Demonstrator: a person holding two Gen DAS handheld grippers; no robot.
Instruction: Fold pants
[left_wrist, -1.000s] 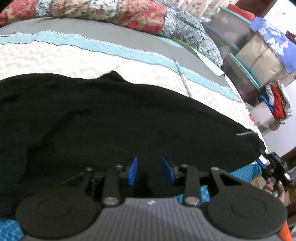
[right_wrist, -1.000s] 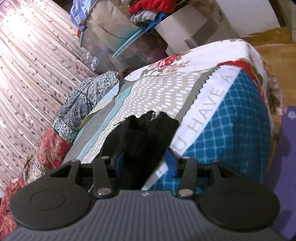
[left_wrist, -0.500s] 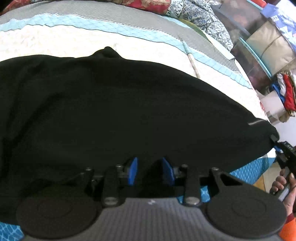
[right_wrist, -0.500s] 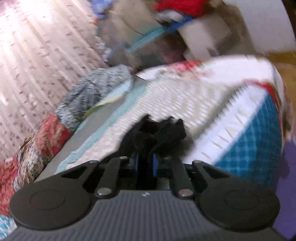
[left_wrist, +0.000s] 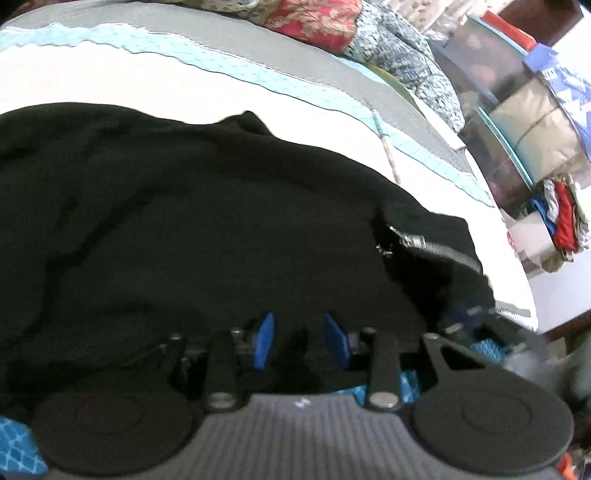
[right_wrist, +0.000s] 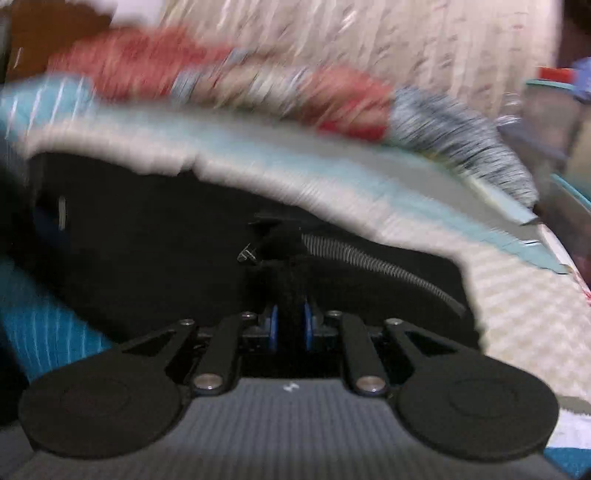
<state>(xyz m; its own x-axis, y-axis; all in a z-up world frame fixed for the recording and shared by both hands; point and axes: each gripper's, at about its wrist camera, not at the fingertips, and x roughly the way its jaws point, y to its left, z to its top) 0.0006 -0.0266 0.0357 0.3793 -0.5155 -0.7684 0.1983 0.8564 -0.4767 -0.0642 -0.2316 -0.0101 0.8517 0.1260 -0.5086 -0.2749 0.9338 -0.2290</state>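
Observation:
The black pants (left_wrist: 192, 229) lie spread across the patterned bed cover (left_wrist: 110, 81). My left gripper (left_wrist: 301, 341) sits at their near edge with its blue pads (left_wrist: 264, 339) a little apart and black cloth between them. A silver zipper (left_wrist: 436, 249) shows at the pants' right end, now folded over. In the blurred right wrist view, my right gripper (right_wrist: 290, 326) is shut on a bunch of black pants cloth (right_wrist: 147, 258), with the zipper (right_wrist: 369, 262) just beyond its pads.
Red floral and blue patterned pillows (left_wrist: 369, 40) lie along the far side of the bed. Storage boxes and bags (left_wrist: 517, 122) and a pile of clothes (left_wrist: 561, 218) stand past the bed's right end.
My right gripper closed on the pants' right end and swung it left over the rest, turning the zipper into view. My left gripper stayed at the near edge.

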